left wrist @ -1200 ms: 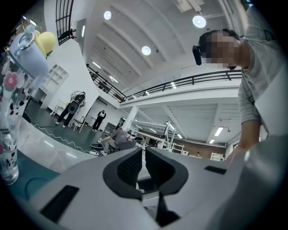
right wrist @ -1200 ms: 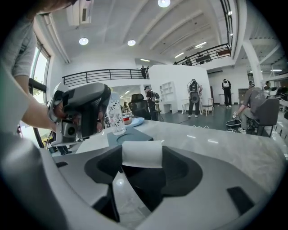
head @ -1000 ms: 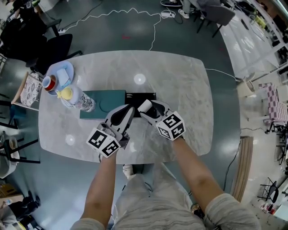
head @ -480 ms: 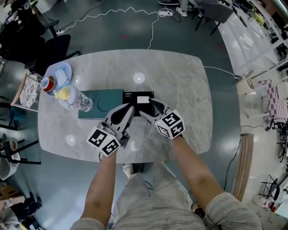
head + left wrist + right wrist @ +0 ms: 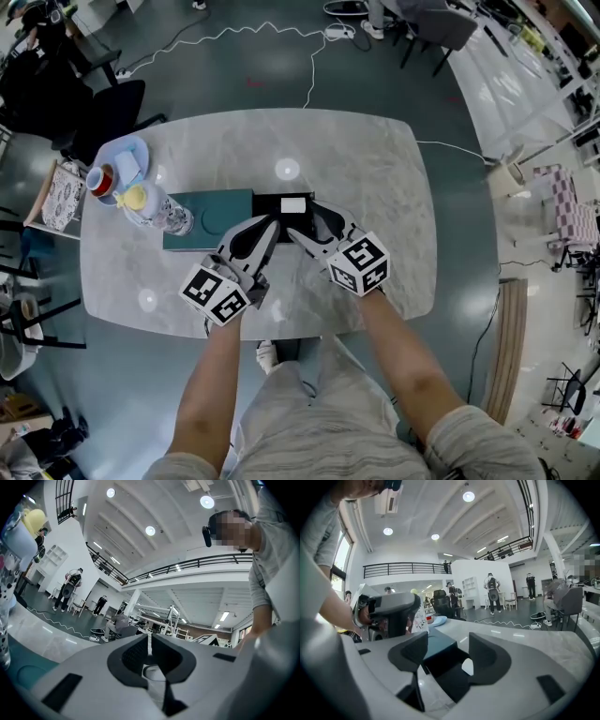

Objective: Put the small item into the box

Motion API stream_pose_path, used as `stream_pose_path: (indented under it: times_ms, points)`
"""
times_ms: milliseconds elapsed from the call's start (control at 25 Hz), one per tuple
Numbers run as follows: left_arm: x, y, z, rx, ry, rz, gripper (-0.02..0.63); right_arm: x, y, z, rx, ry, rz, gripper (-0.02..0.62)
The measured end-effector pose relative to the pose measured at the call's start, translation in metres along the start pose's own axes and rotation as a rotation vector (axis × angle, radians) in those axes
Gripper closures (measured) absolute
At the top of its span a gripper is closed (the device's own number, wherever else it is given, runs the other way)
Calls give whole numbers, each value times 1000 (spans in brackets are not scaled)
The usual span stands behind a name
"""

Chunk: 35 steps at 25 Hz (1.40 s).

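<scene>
Small white item (image 5: 293, 205) lies in the box (image 5: 267, 204), looks light and thin; pinch its edges. Right claw (image 5: 309, 225) wide, left claw (image 5: 267, 226) closed.

No text, brand, number or sign can be read anywhere. Only black-and-white square patterns, without letters or digits, are carried by the marker cubes of the left claw (image 5: 270, 226) and the right claw (image 5: 310, 225).
</scene>
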State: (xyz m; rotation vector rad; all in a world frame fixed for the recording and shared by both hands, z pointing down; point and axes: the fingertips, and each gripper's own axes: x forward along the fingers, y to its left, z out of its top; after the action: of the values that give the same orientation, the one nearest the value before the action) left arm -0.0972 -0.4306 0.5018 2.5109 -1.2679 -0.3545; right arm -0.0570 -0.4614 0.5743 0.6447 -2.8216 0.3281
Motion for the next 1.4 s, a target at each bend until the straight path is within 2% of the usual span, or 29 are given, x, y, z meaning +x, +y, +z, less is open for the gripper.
stream_pose_path:
  times_ms: [200,360,560,800,920,1400]
  points:
    - [-1,-4,10,12,-8,-12,569,-11,5,25,-5,-61,-18,307]
    - [-3,-12,21,21,-19,-21,568,-24,12,42,-9,-100,-29,335]
    - [-11,-25,33,30,-36,-40,569,-41,27,63,-27,-152,-35,408]
    - [-20,-39,52,56,-52,-70,569,-58,46,89,-50,-205,-47,524]
    - [-25,-49,63,67,-67,-88,569,-69,59,103,-63,-233,-48,552]
    - [-61,-90,91,156,-67,-179,569,-118,116,153,-149,-320,-43,576]
